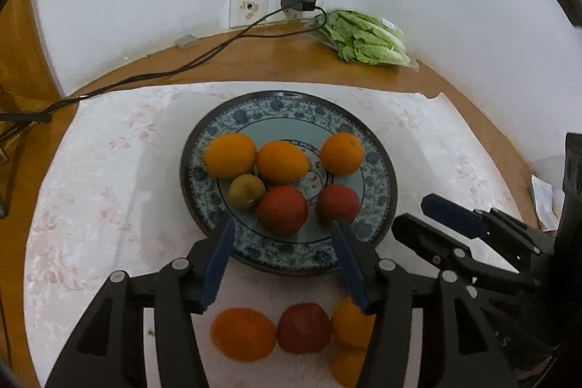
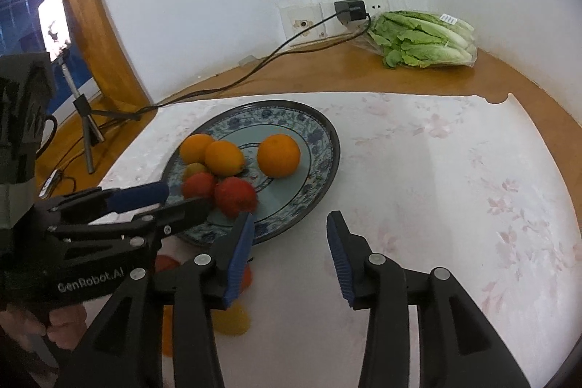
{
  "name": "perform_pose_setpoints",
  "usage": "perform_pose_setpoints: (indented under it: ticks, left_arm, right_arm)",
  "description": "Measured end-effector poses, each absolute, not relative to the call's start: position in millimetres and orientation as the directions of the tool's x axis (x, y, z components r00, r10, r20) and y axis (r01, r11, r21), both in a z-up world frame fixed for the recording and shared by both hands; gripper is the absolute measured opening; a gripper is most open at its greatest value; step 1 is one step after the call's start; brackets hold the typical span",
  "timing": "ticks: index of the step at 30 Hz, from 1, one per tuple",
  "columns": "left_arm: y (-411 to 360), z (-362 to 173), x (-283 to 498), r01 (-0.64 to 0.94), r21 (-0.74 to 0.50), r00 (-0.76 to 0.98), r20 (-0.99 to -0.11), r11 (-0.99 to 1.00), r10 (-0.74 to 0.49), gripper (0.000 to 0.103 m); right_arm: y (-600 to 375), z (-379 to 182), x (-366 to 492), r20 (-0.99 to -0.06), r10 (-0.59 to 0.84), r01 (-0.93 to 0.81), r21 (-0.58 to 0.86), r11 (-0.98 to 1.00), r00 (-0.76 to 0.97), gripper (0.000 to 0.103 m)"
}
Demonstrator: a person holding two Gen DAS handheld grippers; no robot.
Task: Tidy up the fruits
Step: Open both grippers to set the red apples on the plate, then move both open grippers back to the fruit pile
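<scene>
My left claw (image 1: 282, 233) hung wide open and empty over the near rim of the blue floral china plate (image 1: 382, 166). The loose red apple (image 1: 303, 328) lay on the counter nearer me than the plate, beneath that claw, between two loose oranges (image 1: 243, 333). My right claw (image 2: 289, 224), likewise open and empty, stood to the plate's right, farther off.

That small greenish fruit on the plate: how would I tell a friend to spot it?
Find the blue patterned plate on the white cloth. Among the fruit on its left side sits the greenish fruit, tucked below two oranges and beside a red fruit. It is the smallest and only yellow-green piece.
</scene>
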State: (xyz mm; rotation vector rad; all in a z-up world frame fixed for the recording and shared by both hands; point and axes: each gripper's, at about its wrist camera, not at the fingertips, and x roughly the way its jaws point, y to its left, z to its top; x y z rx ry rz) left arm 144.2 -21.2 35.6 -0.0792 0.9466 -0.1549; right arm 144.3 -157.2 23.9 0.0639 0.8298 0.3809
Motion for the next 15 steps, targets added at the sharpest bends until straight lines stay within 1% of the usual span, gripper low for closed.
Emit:
perform_pose_setpoints:
  ticks: [9,15]
  left_arm:
    - [-5.3,46.4,119.3,0.051,-0.151,0.567,-0.809,0.987,-0.153,0.06]
    - [5.6,44.5,102.8,0.02,-0.188,0.563,-0.809,0.982,-0.166,0.061]
  right_arm:
    - [-155.1,37.6,118.1,-0.719,0.349,-0.315,0.189,0.93,0.601,0.044]
    - [-158.3,42.7,100.8,-0.725,0.355,-0.312,0.2,0.929,0.59,0.044]
